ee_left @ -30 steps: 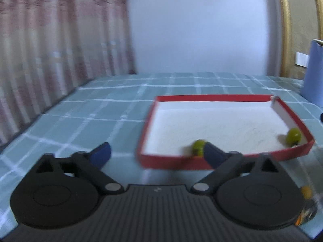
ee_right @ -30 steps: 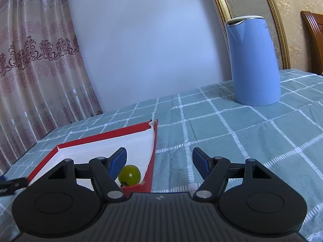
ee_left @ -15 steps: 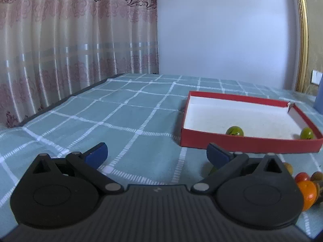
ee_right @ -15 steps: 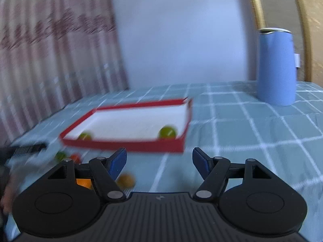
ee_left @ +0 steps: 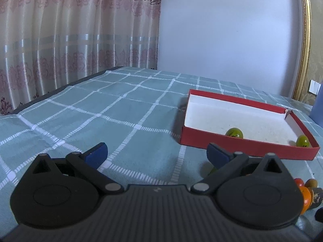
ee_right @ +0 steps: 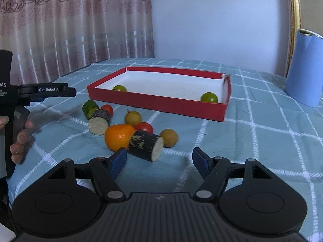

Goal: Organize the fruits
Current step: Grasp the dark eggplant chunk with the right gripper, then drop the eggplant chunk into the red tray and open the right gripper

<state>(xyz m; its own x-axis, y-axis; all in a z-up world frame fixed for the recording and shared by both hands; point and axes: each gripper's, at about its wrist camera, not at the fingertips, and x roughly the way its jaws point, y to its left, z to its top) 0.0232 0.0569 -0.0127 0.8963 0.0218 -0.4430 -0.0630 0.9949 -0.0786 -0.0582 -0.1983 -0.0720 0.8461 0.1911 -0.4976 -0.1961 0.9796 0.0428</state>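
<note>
Right wrist: blue jug (ee_right: pixel 304 68) beside red tray (ee_right: pixel 161 101); fruit pile (ee_right: pixel 129 127) before it.

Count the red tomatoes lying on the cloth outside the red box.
2. One red tomato sits beside the far dark cut stalk piece, near the green fruit. The other red tomato is behind the near stalk piece, right of the orange. More could be hidden behind these.

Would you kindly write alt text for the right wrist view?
The open right gripper hovers over a checked cloth before loose fruit: an orange, red tomatoes, yellow fruits and dark cut stalks. Behind, a red tray holds two green fruits; a blue jug stands right.
</note>
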